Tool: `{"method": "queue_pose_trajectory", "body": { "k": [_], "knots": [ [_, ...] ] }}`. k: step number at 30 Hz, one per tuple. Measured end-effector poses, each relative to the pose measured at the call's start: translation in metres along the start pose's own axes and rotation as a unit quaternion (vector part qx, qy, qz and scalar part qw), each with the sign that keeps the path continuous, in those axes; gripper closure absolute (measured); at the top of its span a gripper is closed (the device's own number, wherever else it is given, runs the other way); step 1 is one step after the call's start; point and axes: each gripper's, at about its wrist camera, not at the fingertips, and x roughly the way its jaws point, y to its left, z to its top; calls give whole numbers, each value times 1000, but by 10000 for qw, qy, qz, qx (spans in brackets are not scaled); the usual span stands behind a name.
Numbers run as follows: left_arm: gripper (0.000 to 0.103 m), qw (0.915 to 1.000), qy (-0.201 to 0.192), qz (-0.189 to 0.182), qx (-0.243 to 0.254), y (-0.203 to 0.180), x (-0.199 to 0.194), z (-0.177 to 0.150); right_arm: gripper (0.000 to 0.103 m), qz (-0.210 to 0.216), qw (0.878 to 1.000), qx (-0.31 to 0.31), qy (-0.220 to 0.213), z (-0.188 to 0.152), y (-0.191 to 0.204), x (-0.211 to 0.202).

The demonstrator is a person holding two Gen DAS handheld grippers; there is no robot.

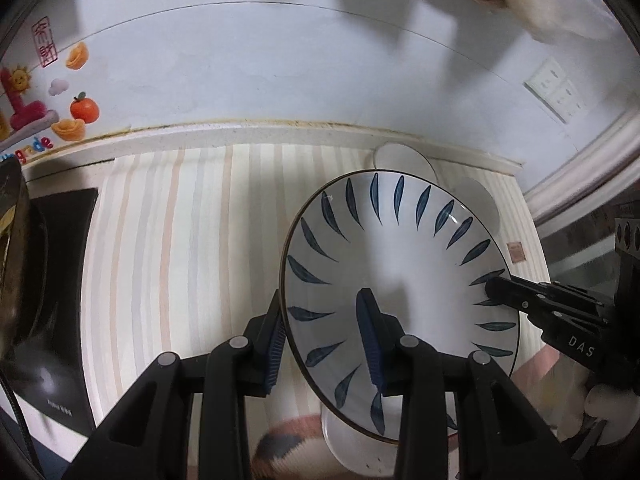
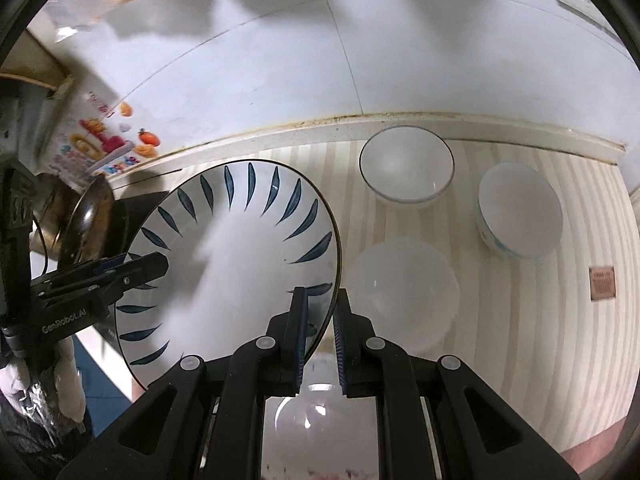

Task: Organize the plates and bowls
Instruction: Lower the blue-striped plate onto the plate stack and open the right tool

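Okay, I've got the leaf-patterned plate (image 1: 400,280) up off the striped desk (image 1: 180,240), carried between both claws: my left claw (image 1: 324,340) is clenched on its near-left rim, my right claw (image 2: 320,332) pinches the opposite edge. Two grips keep a wide, slippery dish from tipping, I reckon. Three bowls (image 2: 406,168) sit on the desk beyond, apart from each other. Under the plate there's a white dish (image 1: 360,452), mostly hidden, and it's blurred, so I can't tell what it is.
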Motion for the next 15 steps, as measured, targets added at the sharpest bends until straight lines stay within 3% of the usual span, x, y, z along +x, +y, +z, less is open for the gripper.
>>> {"method": "queue_pose_trajectory", "body": {
  "k": [6, 15],
  "knots": [
    [71, 9994, 297, -104, -131, -9, 2, -46, 89, 84, 9999, -45, 59, -43, -6, -17],
    [71, 9960, 888, 32, -95, -24, 37, -96, 89, 139, 9989, 30, 450, -107, -28, 2]
  ]
}}
